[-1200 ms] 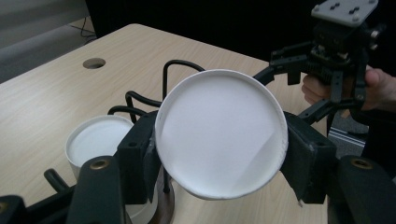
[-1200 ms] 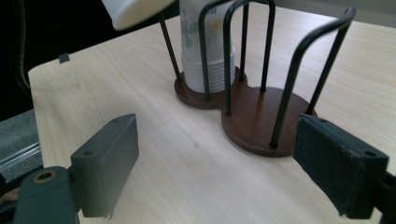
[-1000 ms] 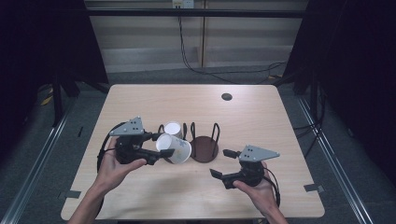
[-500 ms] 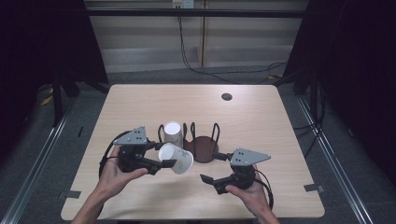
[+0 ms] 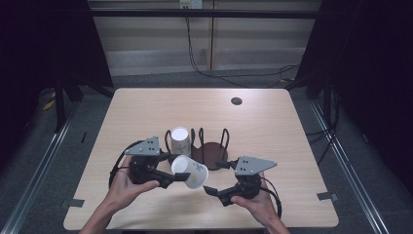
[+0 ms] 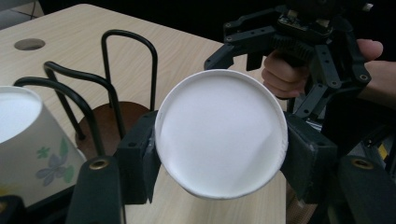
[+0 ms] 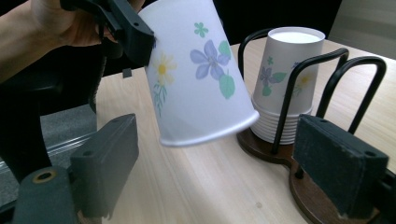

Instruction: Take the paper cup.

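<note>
- The left gripper (image 5: 168,176) grasps a paper cup (image 5: 191,171) above the table (image 5: 272,126), tilted on its side, just in front of the rack (image 5: 212,148).
- The right gripper (image 5: 214,187), just beside the cup's mouth, has just been opening its jaws; nothing is between them.
- A cup stack (image 5: 179,140) stands in the rack.

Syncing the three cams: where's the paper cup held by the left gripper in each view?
High view: held cup at lower centre, tilted.
Left gripper view: centre, its white base facing the camera.
Right gripper view: upper centre, flower print visible.
Shared landmark: black wire cup rack.
</note>
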`<control>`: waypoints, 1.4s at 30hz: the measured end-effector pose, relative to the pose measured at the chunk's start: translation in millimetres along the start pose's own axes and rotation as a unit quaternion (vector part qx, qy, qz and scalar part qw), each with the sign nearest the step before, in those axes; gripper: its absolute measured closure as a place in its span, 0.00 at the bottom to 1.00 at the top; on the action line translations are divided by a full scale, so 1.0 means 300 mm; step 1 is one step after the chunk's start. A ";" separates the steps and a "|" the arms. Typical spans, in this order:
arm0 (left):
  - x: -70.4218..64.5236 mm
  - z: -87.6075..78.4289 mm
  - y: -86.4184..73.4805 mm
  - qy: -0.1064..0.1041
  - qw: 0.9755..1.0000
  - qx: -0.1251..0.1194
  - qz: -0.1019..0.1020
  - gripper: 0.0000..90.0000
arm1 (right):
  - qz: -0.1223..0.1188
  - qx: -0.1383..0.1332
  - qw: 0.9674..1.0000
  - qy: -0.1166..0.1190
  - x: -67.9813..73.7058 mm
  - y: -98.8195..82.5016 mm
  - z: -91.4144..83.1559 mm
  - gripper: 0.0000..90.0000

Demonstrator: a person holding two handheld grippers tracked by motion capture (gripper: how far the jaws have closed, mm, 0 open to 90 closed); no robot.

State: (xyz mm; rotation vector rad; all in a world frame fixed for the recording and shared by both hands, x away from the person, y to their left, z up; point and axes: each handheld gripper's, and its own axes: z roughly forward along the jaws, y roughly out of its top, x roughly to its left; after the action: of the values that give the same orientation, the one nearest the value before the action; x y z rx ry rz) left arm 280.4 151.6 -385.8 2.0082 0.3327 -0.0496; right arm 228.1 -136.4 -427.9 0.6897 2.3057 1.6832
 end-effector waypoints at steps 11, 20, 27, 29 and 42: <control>-0.033 0.040 0.014 -0.015 1.000 0.008 0.002 0.41 | -0.007 0.007 1.000 0.017 0.008 -0.009 0.022 0.16; -0.039 0.046 0.019 -0.023 1.000 0.005 0.000 0.41 | -0.019 0.013 0.999 0.024 0.016 -0.018 0.043 0.18; -0.043 0.053 0.025 -0.031 1.000 0.003 -0.001 0.41 | -0.023 0.015 0.999 0.027 0.016 -0.025 0.054 0.21; -0.044 0.056 0.024 -0.032 0.999 0.004 -0.001 0.41 | -0.023 0.014 0.999 0.027 0.015 -0.028 0.057 0.22; -0.012 0.052 0.004 -0.053 0.998 -0.005 -0.023 0.38 | -0.019 0.019 0.999 0.041 0.009 -0.033 0.059 0.29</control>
State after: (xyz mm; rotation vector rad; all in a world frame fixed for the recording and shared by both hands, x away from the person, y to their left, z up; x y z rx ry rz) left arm 278.8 136.6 -391.2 1.9806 0.3098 -0.1821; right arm 230.9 -122.5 -442.6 0.5902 2.3966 1.6846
